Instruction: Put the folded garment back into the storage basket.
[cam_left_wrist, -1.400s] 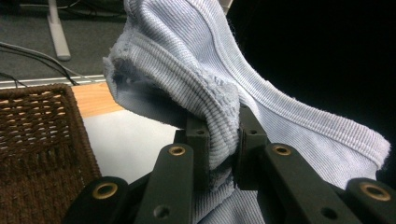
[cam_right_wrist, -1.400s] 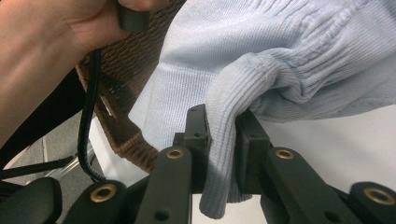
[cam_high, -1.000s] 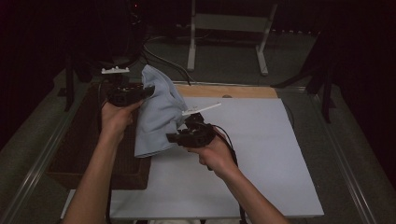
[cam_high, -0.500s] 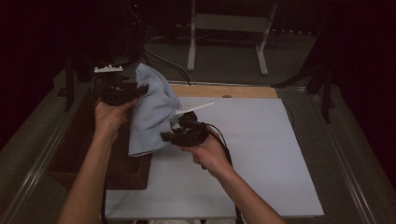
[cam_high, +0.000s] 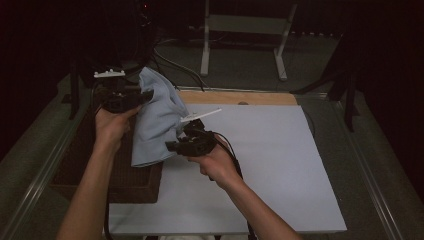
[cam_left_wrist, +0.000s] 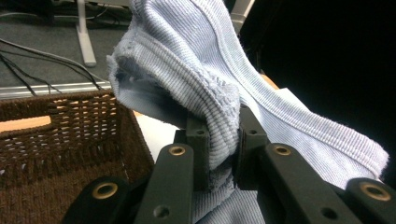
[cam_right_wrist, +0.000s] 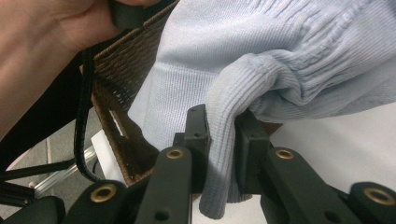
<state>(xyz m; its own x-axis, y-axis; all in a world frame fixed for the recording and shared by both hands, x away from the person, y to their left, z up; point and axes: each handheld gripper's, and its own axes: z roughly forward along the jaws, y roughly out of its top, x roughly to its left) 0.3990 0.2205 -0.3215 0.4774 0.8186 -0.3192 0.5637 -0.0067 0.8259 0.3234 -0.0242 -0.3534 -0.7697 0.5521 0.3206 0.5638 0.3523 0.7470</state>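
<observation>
Wicker basket (cam_high: 125, 175), dark brown, sits at the near left of the table, partly on the white board (cam_high: 280, 165). Above its far side the left gripper (cam_high: 134, 98) is raised, its jaws clamped on a bunched fold of the pale blue ribbed garment (cam_high: 155, 125); the left gripper view shows the knit squeezed between the pads (cam_left_wrist: 198, 140). The cloth hangs from that high grip and drapes down over the basket's right edge, clear of the table. To the right and lower, the right gripper (cam_high: 172, 146) pinches another fold, jaws closed on the fabric (cam_right_wrist: 224, 140). Holding two separate points at different heights probably serves to spread the garment open in the air, likely for folding or laying flat on the board.
</observation>
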